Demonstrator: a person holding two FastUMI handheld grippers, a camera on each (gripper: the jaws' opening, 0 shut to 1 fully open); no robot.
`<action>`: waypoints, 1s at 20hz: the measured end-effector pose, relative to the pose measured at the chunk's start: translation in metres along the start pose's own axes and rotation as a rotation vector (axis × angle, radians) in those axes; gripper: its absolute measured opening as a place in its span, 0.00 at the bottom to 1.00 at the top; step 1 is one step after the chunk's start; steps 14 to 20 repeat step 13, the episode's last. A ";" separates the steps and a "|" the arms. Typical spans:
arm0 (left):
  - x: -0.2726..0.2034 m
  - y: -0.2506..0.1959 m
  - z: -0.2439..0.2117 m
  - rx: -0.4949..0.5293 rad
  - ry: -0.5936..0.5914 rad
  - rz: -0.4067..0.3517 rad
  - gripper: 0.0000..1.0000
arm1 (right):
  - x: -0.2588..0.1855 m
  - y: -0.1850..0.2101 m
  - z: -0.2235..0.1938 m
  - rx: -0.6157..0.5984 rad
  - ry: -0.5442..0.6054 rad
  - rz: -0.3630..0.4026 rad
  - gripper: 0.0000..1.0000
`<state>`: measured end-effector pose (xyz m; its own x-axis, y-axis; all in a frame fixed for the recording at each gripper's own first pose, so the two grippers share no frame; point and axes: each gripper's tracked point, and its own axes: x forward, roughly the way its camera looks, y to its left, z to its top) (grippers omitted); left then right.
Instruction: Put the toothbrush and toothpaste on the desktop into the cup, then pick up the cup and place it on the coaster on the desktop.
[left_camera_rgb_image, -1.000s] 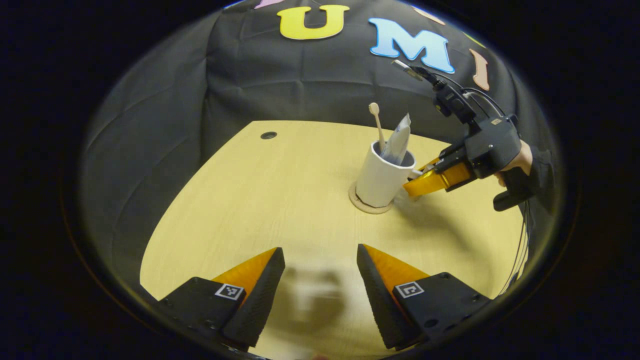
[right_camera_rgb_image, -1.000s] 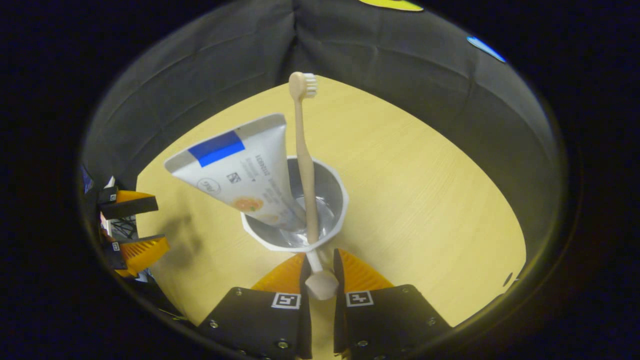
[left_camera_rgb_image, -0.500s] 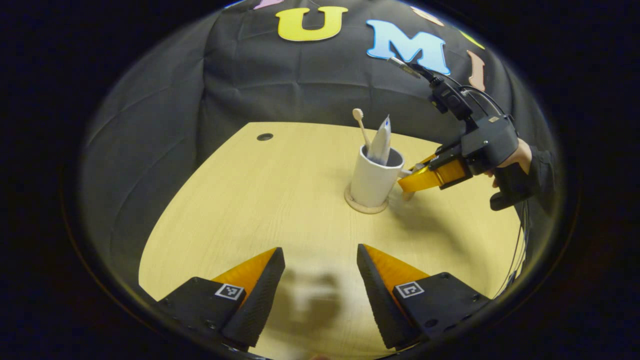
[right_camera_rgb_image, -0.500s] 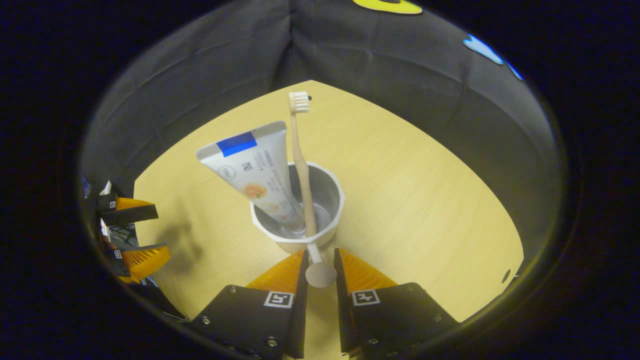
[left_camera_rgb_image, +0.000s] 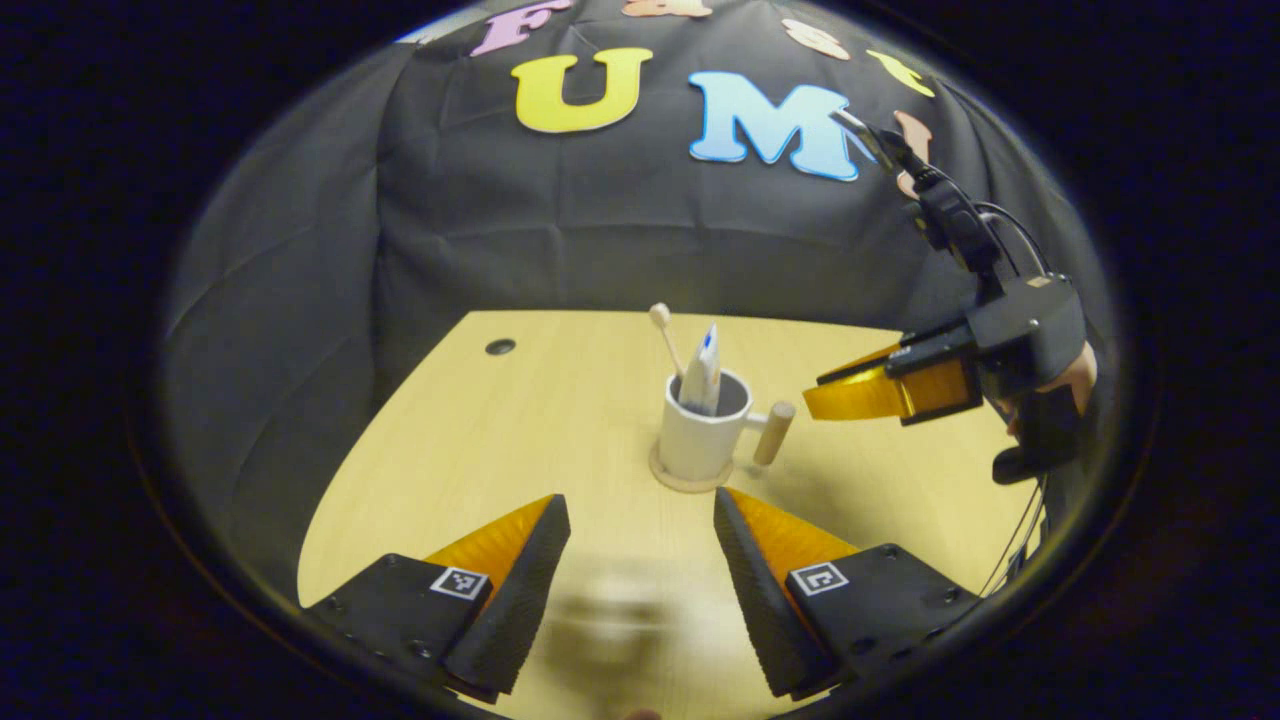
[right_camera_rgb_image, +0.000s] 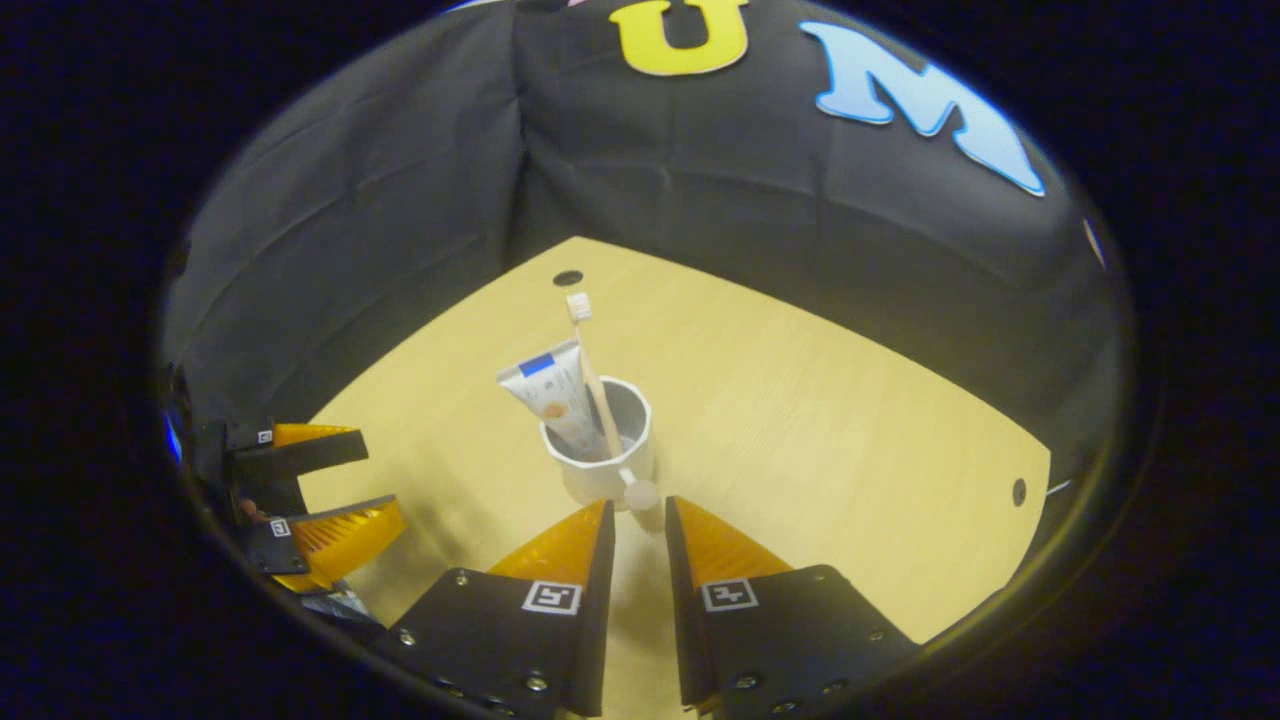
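A white cup (left_camera_rgb_image: 697, 440) stands upright on a round coaster (left_camera_rgb_image: 690, 482) near the middle of the desk. In it lean a beige toothbrush (left_camera_rgb_image: 662, 330) and a white toothpaste tube (left_camera_rgb_image: 705, 365). The right gripper view looks down on the cup (right_camera_rgb_image: 600, 462), the toothpaste (right_camera_rgb_image: 550, 395) and the toothbrush (right_camera_rgb_image: 588, 360). My right gripper (right_camera_rgb_image: 638, 508) sits just behind the cup's knobbed handle (right_camera_rgb_image: 640, 493), its fingers a narrow gap apart with nothing between them. The left gripper view shows that right gripper (left_camera_rgb_image: 835, 392) raised to the right of the cup. My left gripper (left_camera_rgb_image: 638, 503) hangs wide open before the cup.
The pale wooden desk (left_camera_rgb_image: 520, 430) has a cable hole (left_camera_rgb_image: 500, 346) at the back left. A hand (left_camera_rgb_image: 1075, 375) holds the right gripper, with cables trailing off the desk's right edge. The left gripper (right_camera_rgb_image: 380, 480) stands at the left of the right gripper view.
My right gripper has come off the cup's handle and drawn back and up. The cup stays on the coaster. My left gripper has also drawn back from the cup.
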<state>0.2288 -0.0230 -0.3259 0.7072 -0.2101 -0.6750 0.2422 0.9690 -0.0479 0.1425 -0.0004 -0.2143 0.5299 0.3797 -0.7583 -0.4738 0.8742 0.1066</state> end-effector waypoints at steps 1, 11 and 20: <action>-0.006 -0.005 0.018 0.004 -0.043 -0.004 0.94 | -0.016 -0.001 0.009 0.022 -0.054 -0.035 0.29; -0.119 -0.046 0.200 0.085 -0.510 -0.033 0.92 | -0.202 0.000 0.082 0.168 -0.539 -0.339 0.53; -0.139 -0.059 0.210 0.096 -0.551 -0.057 0.93 | -0.239 0.005 0.084 0.174 -0.573 -0.356 0.59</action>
